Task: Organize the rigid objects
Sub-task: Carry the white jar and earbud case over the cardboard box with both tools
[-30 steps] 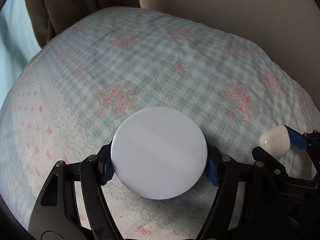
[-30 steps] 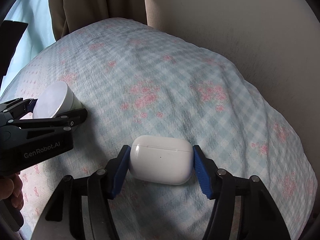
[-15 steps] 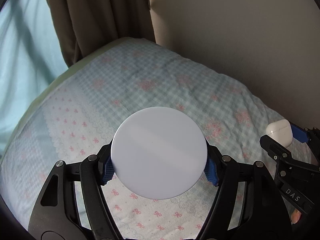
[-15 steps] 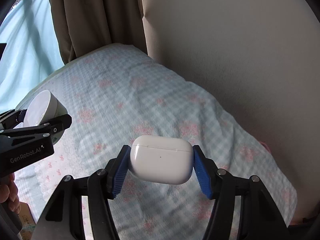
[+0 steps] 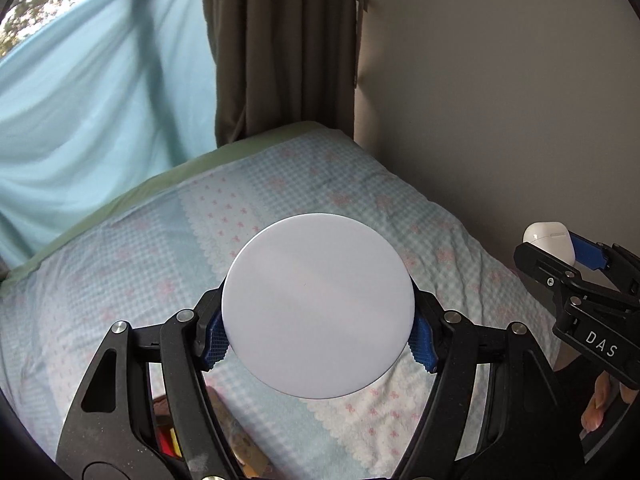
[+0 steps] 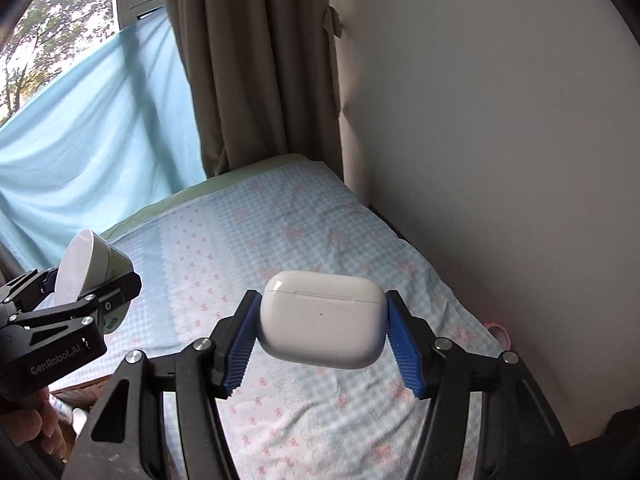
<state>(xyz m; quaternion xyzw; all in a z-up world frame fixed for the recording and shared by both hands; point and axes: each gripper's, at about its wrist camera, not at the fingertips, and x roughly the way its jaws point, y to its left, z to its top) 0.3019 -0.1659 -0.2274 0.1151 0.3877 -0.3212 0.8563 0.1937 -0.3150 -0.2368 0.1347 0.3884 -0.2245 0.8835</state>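
Transport step, both loads airborne over the bed [image 5: 168, 248]. Your left gripper [image 5: 318, 330] clamps the white jar [image 5: 318, 312], frame centre; right gripper [image 6: 322, 330] clamps the earbud case [image 6: 322, 314]. Next: pick a drop spot, lower gently.

Left tool [image 5: 318, 334] fills lower centre of left wrist view, blue pads [image 5: 422, 342] clamped on white round object [image 5: 318, 306]. Right tool [image 6: 322, 340] at lower centre of right wrist view, pads pinching white earbud case [image 6: 322, 318]. Bare fingers at lower edges, gripping handles.
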